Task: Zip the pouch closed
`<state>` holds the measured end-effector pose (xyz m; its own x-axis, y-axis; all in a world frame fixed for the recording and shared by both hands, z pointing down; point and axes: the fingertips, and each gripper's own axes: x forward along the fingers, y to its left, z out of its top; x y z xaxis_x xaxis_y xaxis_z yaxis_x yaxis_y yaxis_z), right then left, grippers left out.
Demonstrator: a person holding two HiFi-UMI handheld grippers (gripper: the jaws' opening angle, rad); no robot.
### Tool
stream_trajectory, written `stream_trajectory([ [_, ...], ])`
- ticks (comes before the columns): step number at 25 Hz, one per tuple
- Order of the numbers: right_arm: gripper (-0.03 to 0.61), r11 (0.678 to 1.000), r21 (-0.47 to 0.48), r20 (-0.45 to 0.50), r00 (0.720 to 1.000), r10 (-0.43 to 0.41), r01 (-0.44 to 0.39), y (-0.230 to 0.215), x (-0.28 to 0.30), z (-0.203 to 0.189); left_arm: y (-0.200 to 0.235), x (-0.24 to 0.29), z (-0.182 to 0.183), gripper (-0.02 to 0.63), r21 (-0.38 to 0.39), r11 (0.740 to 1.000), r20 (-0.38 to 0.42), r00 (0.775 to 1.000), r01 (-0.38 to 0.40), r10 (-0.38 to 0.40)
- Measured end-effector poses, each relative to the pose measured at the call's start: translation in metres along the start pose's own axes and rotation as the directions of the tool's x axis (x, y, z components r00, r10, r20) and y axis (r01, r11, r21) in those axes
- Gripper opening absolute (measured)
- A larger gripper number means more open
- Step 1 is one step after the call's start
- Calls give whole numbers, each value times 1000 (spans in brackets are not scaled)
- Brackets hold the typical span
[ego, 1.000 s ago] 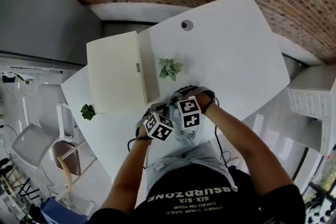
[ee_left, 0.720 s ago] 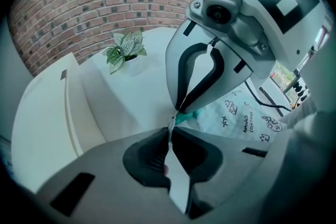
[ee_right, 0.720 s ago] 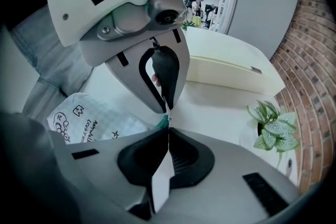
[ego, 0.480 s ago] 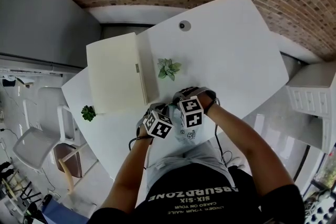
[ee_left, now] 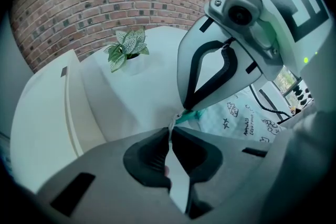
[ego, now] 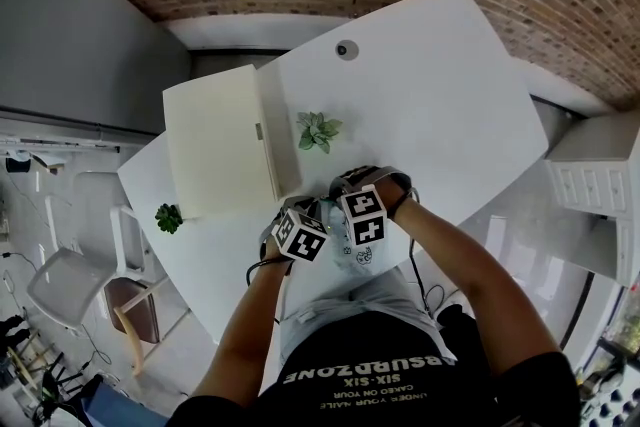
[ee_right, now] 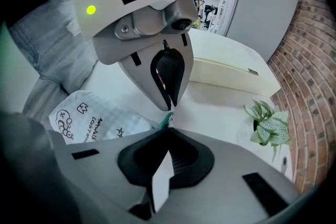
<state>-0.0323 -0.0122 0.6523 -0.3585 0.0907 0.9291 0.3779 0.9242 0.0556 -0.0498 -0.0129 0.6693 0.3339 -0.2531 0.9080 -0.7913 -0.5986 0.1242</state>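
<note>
A white pouch (ego: 358, 255) with black doodle print lies at the near edge of the white table (ego: 440, 85), in front of the person. Its teal zip end (ee_left: 192, 115) sits where both grippers meet tip to tip. My left gripper (ee_left: 170, 131) is shut on a thin white edge of the pouch (ee_left: 247, 113) just beside that zip end. My right gripper (ee_right: 167, 131) is shut on the pouch's edge at the teal zip end (ee_right: 164, 120), facing the left gripper (ee_right: 171, 106). In the head view the left gripper (ego: 318, 223) and right gripper (ego: 340, 215) hide the zip.
A closed cream box (ego: 225, 140) lies at the table's left. A small potted plant (ego: 318, 130) stands just beyond the grippers, and another (ego: 168, 215) sits at the left edge. A cable hole (ego: 346, 49) is at the far side. A chair (ego: 60, 280) stands left, a white drawer unit (ego: 595, 180) right.
</note>
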Motion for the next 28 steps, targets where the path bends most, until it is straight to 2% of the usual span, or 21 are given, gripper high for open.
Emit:
stream_trajectory([
  [7, -2, 999, -48, -46, 999, -8, 5, 0, -1, -3, 0, 0, 1, 25, -7, 1000, -2, 1000, 0, 0],
  [12, -2, 1000, -10, -49, 999, -4, 4, 0, -4, -9, -1, 0, 1, 25, -13, 1000, 4, 1000, 6, -6],
  [28, -2, 1000, 2, -62, 998, -25, 25, 5, -10, -24, 0, 0, 0, 25, -12, 1000, 1, 1000, 4, -4],
])
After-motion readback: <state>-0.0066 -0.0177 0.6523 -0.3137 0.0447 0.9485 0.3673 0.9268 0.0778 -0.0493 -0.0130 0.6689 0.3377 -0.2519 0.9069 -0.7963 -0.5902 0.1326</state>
